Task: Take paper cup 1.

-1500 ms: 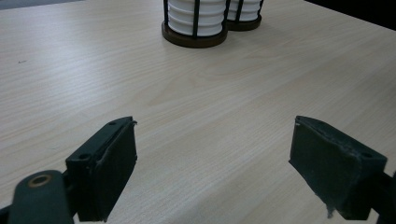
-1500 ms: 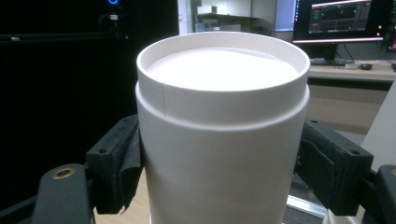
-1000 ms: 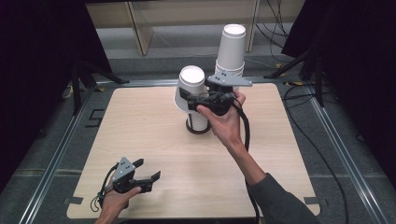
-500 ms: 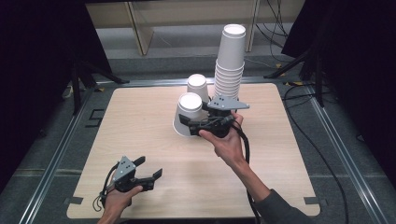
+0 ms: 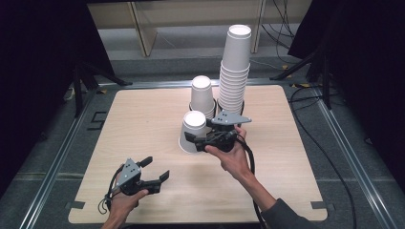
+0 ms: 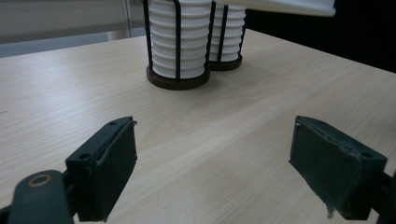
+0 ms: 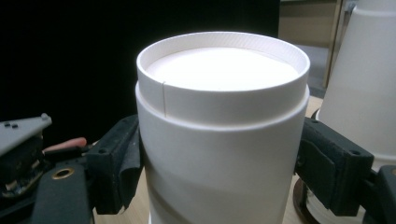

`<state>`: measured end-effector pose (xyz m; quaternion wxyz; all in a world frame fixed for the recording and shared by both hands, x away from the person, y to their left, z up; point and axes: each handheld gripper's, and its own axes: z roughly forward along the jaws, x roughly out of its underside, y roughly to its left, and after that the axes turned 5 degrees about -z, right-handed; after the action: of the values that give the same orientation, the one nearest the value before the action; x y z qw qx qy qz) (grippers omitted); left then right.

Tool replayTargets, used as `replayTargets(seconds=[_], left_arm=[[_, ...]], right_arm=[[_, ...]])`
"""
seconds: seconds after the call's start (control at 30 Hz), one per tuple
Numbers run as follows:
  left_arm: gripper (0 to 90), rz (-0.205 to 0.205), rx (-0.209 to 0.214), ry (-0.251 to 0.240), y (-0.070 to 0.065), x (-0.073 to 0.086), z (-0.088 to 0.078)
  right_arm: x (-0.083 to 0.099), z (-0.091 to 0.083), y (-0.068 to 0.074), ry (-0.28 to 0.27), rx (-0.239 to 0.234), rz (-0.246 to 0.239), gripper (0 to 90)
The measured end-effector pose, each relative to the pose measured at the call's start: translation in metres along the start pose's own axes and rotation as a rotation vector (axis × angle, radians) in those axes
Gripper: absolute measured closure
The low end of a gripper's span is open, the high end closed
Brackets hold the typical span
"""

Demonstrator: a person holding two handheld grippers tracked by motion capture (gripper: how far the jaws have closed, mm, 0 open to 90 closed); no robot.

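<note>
Bare tabletop left of gripped cup (stacks close behind)

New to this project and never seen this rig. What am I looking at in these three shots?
There is no robot here. A person holds a hand-operated two-jaw gripper in each hand and works at a wooden table.

The high view looks down from above the person's side. The other two come from cameras riding on each gripper, looking along its black jaws.

On the table stand two stacks of upside-down white paper cups, a tall stack and a short stack. Each sits in a black wire holder.

The right gripper is clamped on a single upside-down cup, with a pad pressing on each side, just in front of the stacks.

The left gripper sits near the table's front edge, jaws apart, with nothing between them.
</note>
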<state>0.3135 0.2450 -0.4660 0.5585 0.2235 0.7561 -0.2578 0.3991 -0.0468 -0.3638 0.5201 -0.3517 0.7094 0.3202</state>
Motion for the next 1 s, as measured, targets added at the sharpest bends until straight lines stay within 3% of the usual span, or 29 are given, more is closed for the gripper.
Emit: replayTargets(seconds=[0.1,0.13,0.2,0.23,0.3,0.33,0.43,0.57,0.6,0.7,0.8,0.83,1.0], left_arm=[[14.2,0.006,0.007,-0.008,-0.001,-0.001,0.002],[14.2,-0.004,-0.012,0.017,-0.003,-0.002,0.0],[14.1,0.0,-0.01,0.018,-0.003,-0.002,0.001],[14.2,0.013,0.015,-0.014,-0.002,-0.002,0.004],[14.2,0.015,0.017,-0.017,-0.003,-0.002,0.005],[14.2,0.021,0.016,-0.014,-0.003,-0.002,0.006],[14.2,0.017,0.002,0.014,-0.005,-0.003,0.004],[14.2,0.017,0.021,-0.021,-0.003,-0.003,0.007],[14.1,-0.002,0.0,0.004,-0.003,-0.004,0.005],[14.1,0.013,0.015,-0.01,0.0,-0.004,0.01],[14.1,-0.002,0.0,0.015,-0.002,-0.004,0.011],[14.2,0.022,0.017,-0.003,-0.002,-0.004,0.014],[14.1,0.021,0.02,0.012,-0.005,-0.004,0.014]], right_arm=[[0.007,0.001,0.0,0.017,-0.017,0.018,21.8],[0.009,0.001,0.0,0.012,-0.023,0.017,21.8],[0.012,0.001,0.0,0.018,-0.03,0.032,21.8],[0.013,0.0,0.001,0.033,-0.034,0.047,21.8],[0.015,0.0,0.001,0.034,-0.03,0.043,21.8],[0.016,0.0,0.0,0.02,-0.018,0.013,21.8],[0.021,-0.002,0.002,0.044,-0.035,0.047,21.8],[0.025,-0.001,-0.001,0.05,-0.043,0.053,21.8],[0.027,-0.001,-0.002,0.052,-0.049,0.05,21.8],[0.031,0.0,-0.002,0.061,-0.054,0.062,21.8],[0.039,0.002,-0.004,0.088,-0.066,0.07,21.8],[0.04,0.002,-0.003,0.09,-0.064,0.074,21.8],[0.039,0.001,-0.001,0.075,-0.064,0.075,21.8]])
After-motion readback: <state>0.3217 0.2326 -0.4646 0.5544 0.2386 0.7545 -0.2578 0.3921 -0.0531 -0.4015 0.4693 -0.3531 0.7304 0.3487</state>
